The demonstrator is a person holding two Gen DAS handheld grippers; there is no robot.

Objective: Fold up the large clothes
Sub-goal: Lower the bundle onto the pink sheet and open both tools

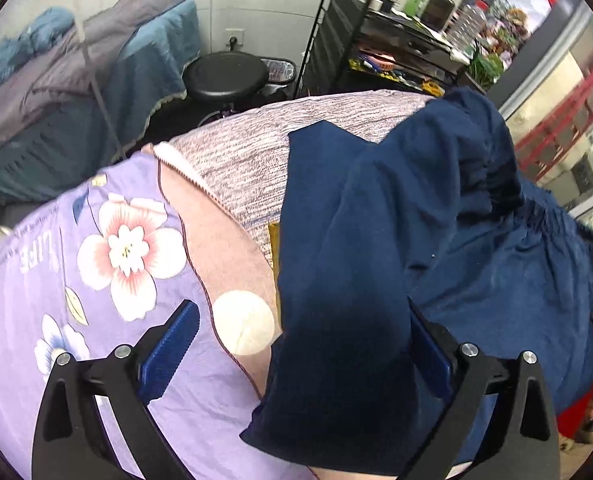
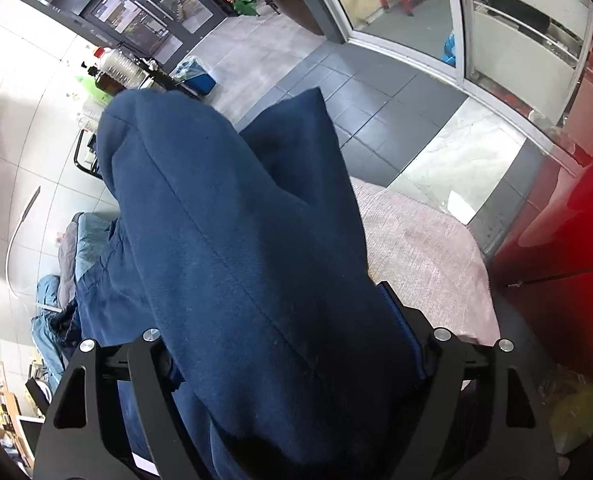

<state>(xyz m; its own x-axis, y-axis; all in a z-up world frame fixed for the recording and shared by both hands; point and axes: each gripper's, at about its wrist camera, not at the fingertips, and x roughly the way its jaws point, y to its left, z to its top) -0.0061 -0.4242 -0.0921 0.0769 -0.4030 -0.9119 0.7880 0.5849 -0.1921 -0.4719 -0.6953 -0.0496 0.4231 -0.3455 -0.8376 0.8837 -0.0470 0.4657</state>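
A large navy blue garment [image 1: 436, 240] lies on a bed, with a gathered waistband toward the right. A folded part of it runs between the fingers of my left gripper [image 1: 300, 336], whose jaws stand wide apart; the left blue pad [image 1: 168, 356] is bare. In the right wrist view the same navy garment [image 2: 232, 248] drapes thickly over my right gripper [image 2: 280, 344] and hides the gap between its fingers. Its jaws look spread around the cloth; whether they pinch it is hidden.
The bed has a purple floral sheet [image 1: 76, 280], a pink flap [image 1: 224, 248] and a heathered pink-grey cover [image 1: 248, 152]. A black stool [image 1: 226, 74] and a black rack with bottles [image 1: 376, 32] stand beyond it. A red cabinet [image 2: 568, 208] stands right.
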